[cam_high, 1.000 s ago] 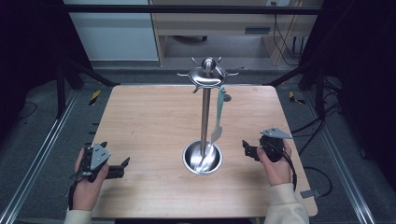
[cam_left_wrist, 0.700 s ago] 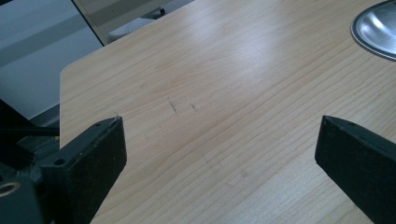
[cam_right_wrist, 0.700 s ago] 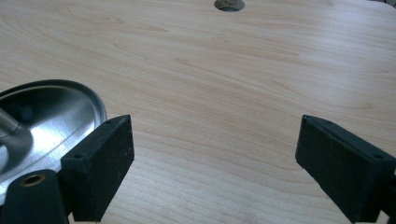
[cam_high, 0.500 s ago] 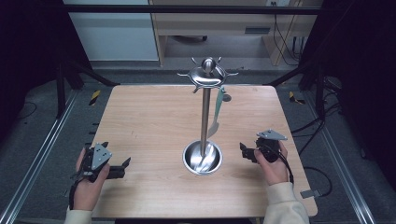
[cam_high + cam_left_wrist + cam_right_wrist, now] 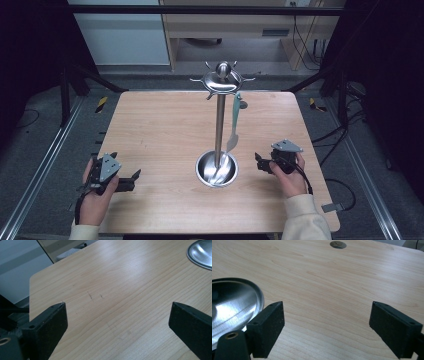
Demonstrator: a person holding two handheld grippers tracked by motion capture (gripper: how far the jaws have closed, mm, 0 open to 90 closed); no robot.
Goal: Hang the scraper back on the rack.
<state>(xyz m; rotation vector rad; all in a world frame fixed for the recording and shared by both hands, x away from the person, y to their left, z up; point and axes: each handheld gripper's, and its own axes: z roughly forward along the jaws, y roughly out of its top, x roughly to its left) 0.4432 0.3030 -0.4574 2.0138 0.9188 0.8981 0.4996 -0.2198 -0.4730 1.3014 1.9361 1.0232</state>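
I hold one pair of tongs in each hand, two in all, and I take the metal stand (image 5: 218,125) in the middle of the surface (image 5: 160,130) as my landmark. My left tongs (image 5: 131,179) lie low over the surface well to the left of the stand's base, toward my edge. Their jaws are spread wide, with bare wood between them, and they grip nothing. In the left gripper view the rim of the stand's round base (image 5: 201,251) shows at the upper right, well apart from the jaws.

My right tongs (image 5: 260,163) sit just to the right of the stand's base, pointing toward it. Their jaws are also spread wide and hold nothing; bare wood lies between them. In the right gripper view the shiny base dish (image 5: 233,307) lies just beside the left jaw, though I cannot tell whether they touch.

The stand is one upright pole rising from the dish to a domed top with short hooks around it. One pale green utensil (image 5: 234,125) hangs from a hook on the right side of the stand, its lower end hanging near the dish, between the pole and my right tongs. Beyond the stand, a small round metal insert (image 5: 338,244) is set in the surface. Nothing lies between either pair of tongs and the stand.
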